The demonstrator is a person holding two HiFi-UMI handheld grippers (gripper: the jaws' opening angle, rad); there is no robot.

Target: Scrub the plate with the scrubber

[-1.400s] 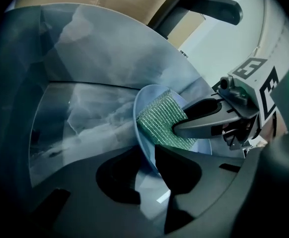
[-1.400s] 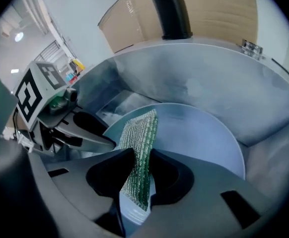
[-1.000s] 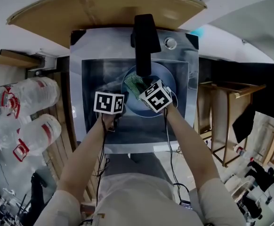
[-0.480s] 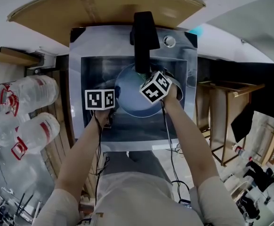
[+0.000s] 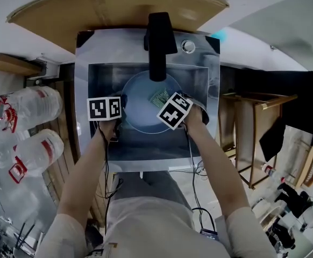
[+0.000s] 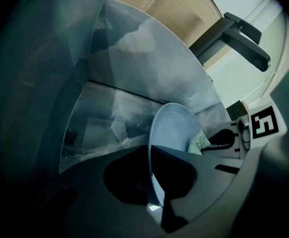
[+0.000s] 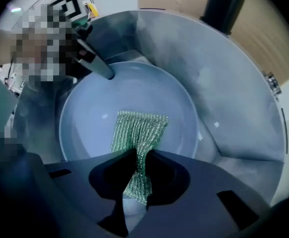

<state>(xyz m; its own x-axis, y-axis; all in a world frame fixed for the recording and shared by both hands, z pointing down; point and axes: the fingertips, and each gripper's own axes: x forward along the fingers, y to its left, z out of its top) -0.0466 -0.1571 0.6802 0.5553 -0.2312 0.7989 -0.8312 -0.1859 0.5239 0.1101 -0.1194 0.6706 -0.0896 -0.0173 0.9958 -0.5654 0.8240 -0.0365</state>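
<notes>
A steel sink (image 5: pixel 86 52) in a cluttered work corner

A black faucet (image 5: pixel 157 36) stands upright at the back of the sink's deck, a round chrome fitting (image 5: pixel 188 47) just beside it; behind the sink lies a curved light wooden board (image 5: pixel 113 4); to the left, large clear water bottles (image 5: pixel 30 109) with red labels are piled below a wooden ledge (image 5: pixel 14 63); to the right stands a bare wooden frame (image 5: pixel 253 138) with dark cloth (image 5: pixel 272 138) hanging on it; pale, evenly lit surfaces (image 5: pixel 285 31) lie beyond.
</notes>
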